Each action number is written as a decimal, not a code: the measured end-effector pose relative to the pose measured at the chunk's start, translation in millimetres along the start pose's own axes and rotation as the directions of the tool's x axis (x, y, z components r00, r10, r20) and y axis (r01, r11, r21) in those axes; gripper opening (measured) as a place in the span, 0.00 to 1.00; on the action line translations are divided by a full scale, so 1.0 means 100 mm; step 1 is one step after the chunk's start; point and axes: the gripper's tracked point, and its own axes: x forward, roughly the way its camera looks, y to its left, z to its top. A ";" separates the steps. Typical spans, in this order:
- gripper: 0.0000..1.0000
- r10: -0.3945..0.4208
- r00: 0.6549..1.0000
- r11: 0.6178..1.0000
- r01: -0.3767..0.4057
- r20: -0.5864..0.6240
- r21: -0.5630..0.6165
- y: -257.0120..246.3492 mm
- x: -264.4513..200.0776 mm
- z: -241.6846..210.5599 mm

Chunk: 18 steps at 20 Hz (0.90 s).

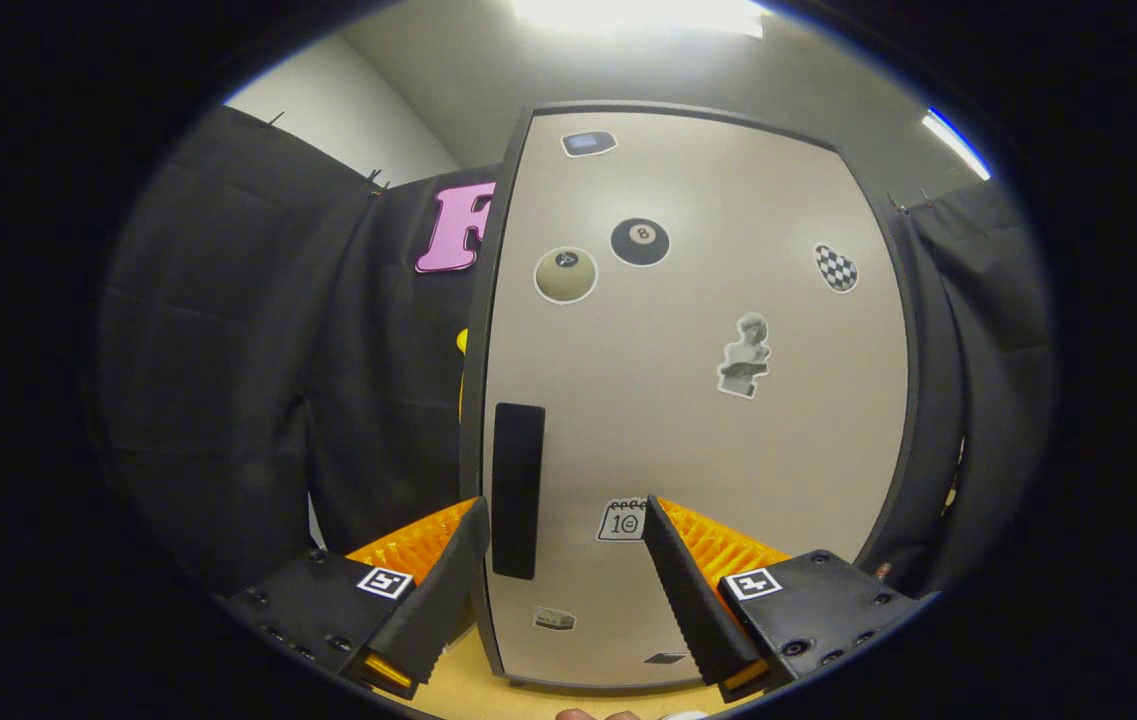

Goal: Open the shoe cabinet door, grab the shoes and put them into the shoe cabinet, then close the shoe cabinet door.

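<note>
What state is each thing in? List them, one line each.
Beige shoe cabinet door with stickers: closed, flush in its dark frame.
Black vertical bar handle: untouched, between the open fingers, nearer the left one.
Tongs: open, gripping nothing, facing the door.
Ceiling light panel: on.

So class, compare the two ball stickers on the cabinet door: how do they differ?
The 8-ball sticker is black with a numbered spot; the pale ball sticker is cream with a white outline. The 8-ball sits higher and further from the handle. Both are round, flat on the shut door, above the open gripper.
</note>
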 end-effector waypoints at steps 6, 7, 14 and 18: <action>0.95 -0.016 0.998 0.999 0.013 -0.061 -0.043 0.16 0.41 -0.17; 0.92 -0.015 0.997 0.999 0.012 -0.072 -0.039 0.19 0.46 -0.19; 0.51 -0.046 0.997 0.997 0.041 -0.070 -0.068 0.28 0.45 -0.05; 0.36 -0.051 0.988 0.995 0.062 -0.145 0.073 0.28 0.46 -0.09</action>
